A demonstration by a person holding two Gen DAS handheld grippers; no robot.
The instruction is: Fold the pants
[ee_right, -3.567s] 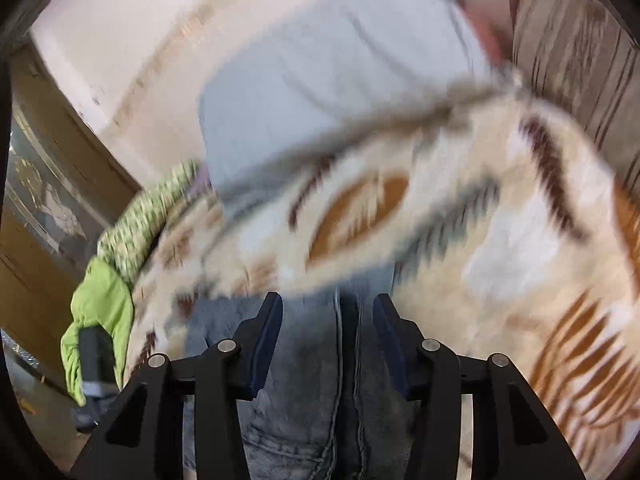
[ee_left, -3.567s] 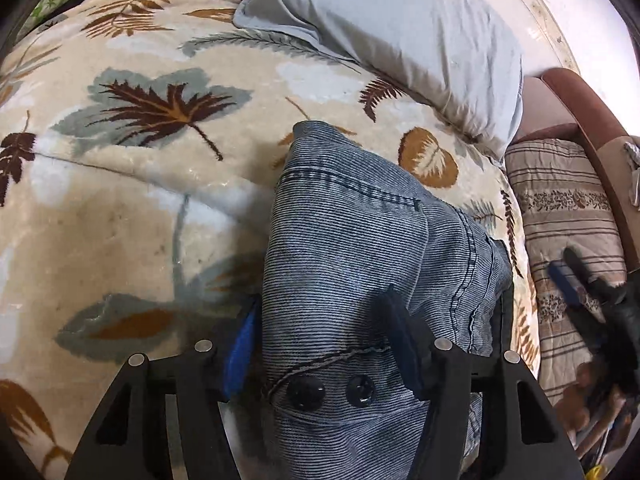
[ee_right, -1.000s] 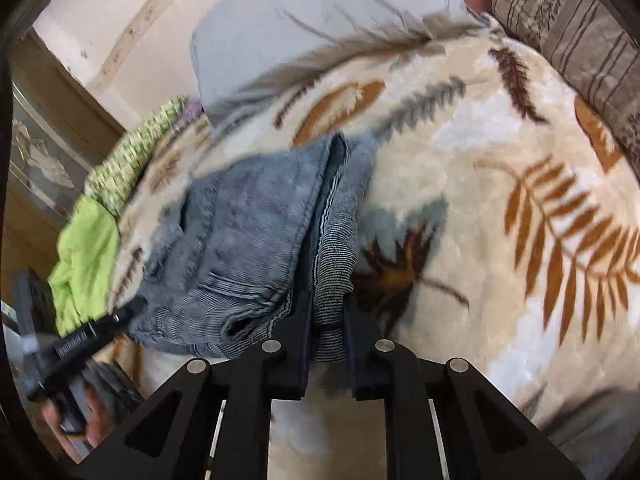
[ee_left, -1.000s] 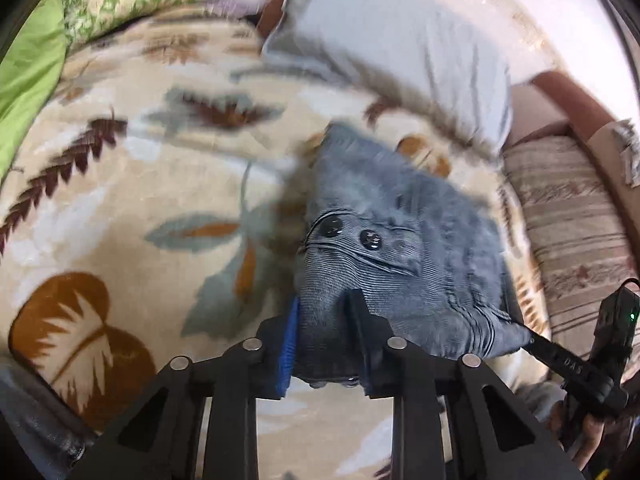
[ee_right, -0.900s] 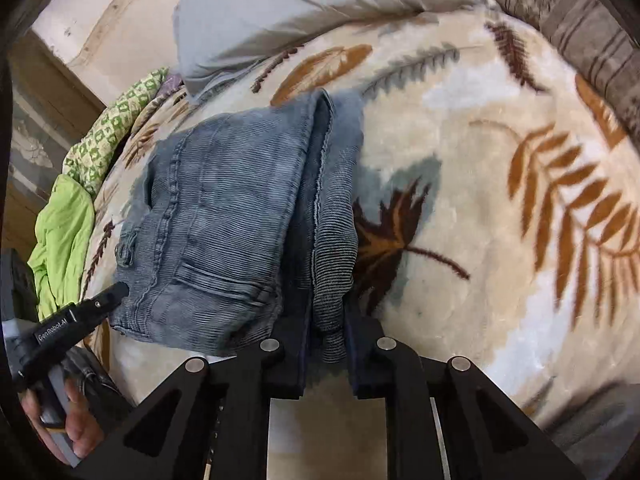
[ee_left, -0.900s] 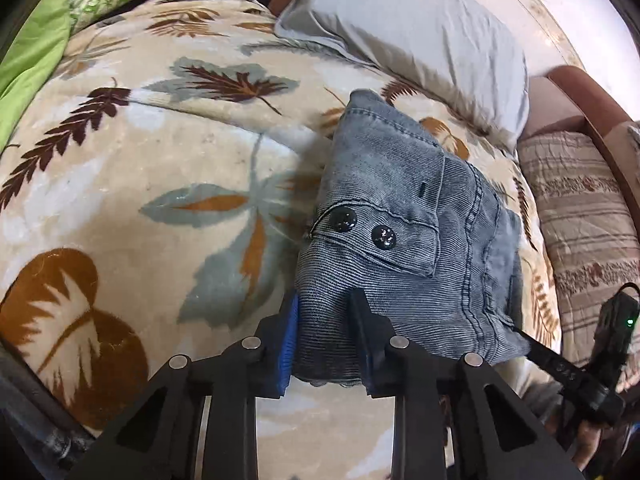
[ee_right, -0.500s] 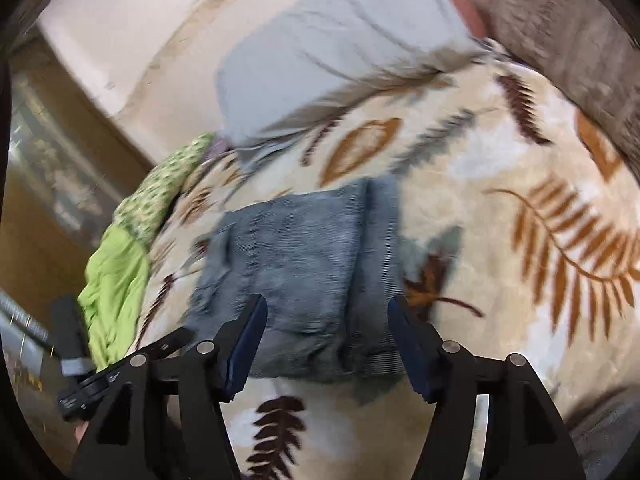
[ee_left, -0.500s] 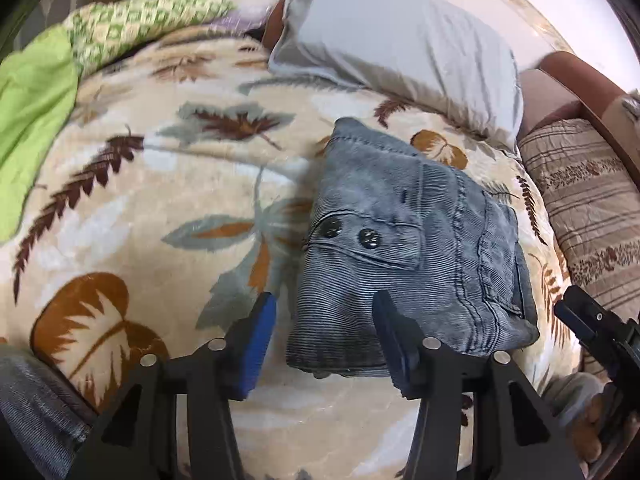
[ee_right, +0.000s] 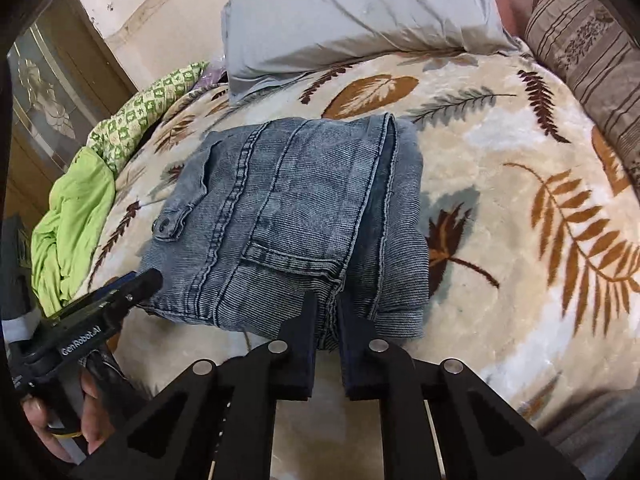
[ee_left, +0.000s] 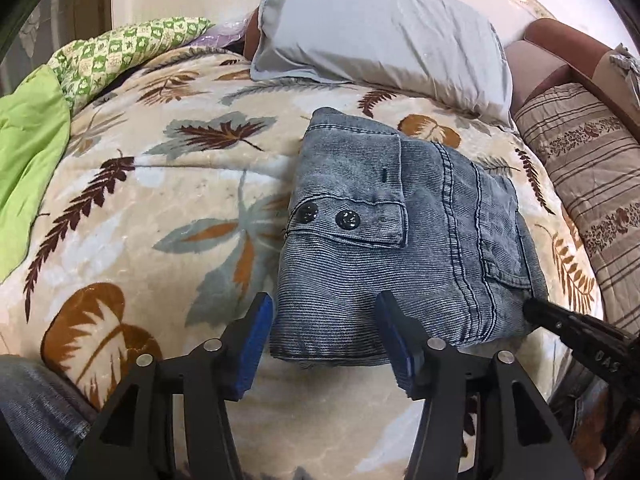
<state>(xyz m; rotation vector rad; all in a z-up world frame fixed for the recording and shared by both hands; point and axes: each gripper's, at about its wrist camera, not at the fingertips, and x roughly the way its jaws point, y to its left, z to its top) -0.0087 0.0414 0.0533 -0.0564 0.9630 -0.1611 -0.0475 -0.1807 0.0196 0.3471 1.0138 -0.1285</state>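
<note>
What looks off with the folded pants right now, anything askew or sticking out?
Slightly uneven fold: on the pants, the under layer sticks out past the top layer along their right edge. Otherwise the bundle lies flat on the blanket.

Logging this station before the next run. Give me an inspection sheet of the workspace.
Surface: leaf-print blanket spread over a bed.
Job's things: jeans folded into a compact stack, lying flat on the blanket.
Clutter: grey pillow beyond the jeans; green cloth and green patterned fabric at the left edge; striped cushion on the right.
Grippers: left gripper open at the near edge of the jeans, holding nothing; right gripper nearly closed at the near edge, grip on the denim uncertain.
Cables: nothing seen.
Surroundings: pale wall behind the bed.
</note>
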